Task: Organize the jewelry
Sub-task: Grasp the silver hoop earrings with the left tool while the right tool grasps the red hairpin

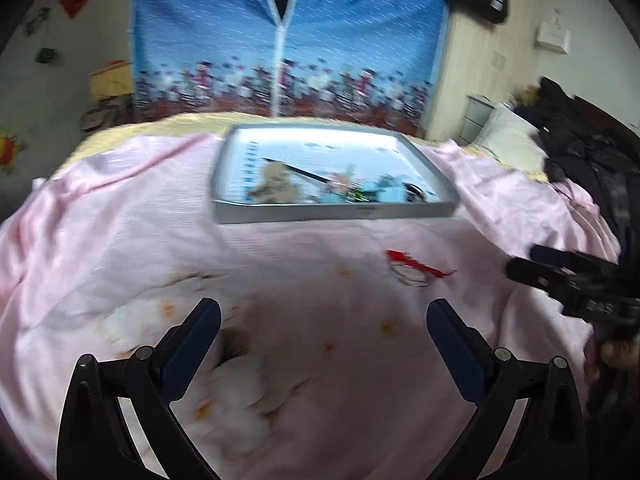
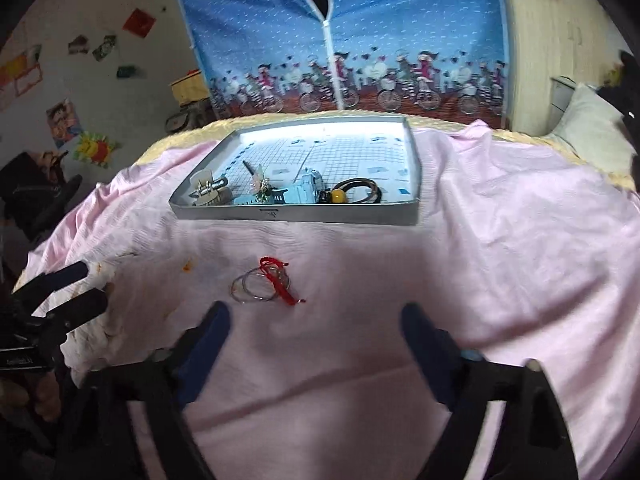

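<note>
A red string bracelet with thin silver rings point(image 2: 266, 288) lies on the pink sheet point(image 2: 480, 260), just ahead and left of my right gripper point(image 2: 316, 314), which is open and empty. The same bracelet point(image 1: 416, 270) is ahead and to the right of my left gripper point(image 1: 324, 312), also open with nothing between its fingers. Farther back sits a shallow grey tray point(image 2: 296, 216) holding a beige claw clip point(image 2: 208, 190), a flower hairpin point(image 2: 260, 184), a blue clip point(image 2: 304, 192) and dark hair ties with a yellow bead point(image 2: 340, 196). The left wrist view of the tray point(image 1: 336, 212) is blurred.
The sheet covers a bed with a yellow blanket edge point(image 2: 280, 122). A blue zipped fabric wardrobe point(image 2: 340, 40) stands behind it. A pillow point(image 2: 588, 128) and dark clothes point(image 1: 592, 160) lie at the right. Each view shows the other gripper point(image 1: 560, 276) point(image 2: 60, 300) at its side.
</note>
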Demonstrator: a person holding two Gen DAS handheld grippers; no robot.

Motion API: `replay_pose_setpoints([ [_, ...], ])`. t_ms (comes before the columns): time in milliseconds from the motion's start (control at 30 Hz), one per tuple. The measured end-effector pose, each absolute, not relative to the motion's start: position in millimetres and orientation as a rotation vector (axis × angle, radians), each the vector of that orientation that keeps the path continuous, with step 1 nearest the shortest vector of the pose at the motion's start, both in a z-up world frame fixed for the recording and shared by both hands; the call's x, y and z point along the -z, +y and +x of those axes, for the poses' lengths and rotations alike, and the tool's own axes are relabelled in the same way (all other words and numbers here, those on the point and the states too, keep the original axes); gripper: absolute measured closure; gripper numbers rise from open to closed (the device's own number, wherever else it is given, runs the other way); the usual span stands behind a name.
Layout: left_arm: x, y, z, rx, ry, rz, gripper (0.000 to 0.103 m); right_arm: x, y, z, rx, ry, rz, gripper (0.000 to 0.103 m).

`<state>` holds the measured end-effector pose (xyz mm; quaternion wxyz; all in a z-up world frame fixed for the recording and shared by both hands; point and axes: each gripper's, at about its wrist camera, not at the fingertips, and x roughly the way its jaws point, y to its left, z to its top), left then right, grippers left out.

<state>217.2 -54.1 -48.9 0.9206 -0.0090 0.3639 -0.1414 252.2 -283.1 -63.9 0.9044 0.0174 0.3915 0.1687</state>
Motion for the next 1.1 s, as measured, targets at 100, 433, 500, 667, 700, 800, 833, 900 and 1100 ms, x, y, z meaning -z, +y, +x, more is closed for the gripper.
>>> replay_pose_setpoints([
  [100,54.0,-64.0,234.7,0.347,0.774,-0.033,0.002,68.6,-281.3,264.3,-0.382,0.803,-0.014,0.035],
  [433,68.2,-80.7,283.6,0.449,0.842,-0.072,0.030,93.0,-270.4,285.9,-0.490,0.844,-0.058,0.066],
  [500,73.4,-83.0,290.6,0.471,0.871,-0.067,0.042,94.2,-267.3,287.1,-0.509,0.842,-0.066,0.068],
  [667,84.3,-88.7,304.4,0.553,0.939,-0.100,0.058,99.3,-254.6,287.2,-0.560,0.846,-0.119,0.070],
  [700,86.7,-89.1,308.6,0.574,0.960,-0.118,0.061,101.5,-252.7,288.0,-0.562,0.853,-0.128,0.071],
  [800,89.5,-91.8,318.2,0.591,1.006,-0.138,0.071,108.5,-250.1,293.4,-0.563,0.876,-0.136,0.075],
  [833,90.8,-92.9,321.4,0.591,1.023,-0.136,0.072,110.6,-250.0,295.1,-0.562,0.883,-0.135,0.075],
  [900,93.0,-94.5,326.5,0.591,1.051,-0.129,0.074,114.3,-248.9,298.4,-0.562,0.893,-0.138,0.076],
  [1100,98.7,-94.4,332.2,0.598,1.101,-0.125,0.075,118.1,-242.7,301.7,-0.565,0.889,-0.169,0.077],
])
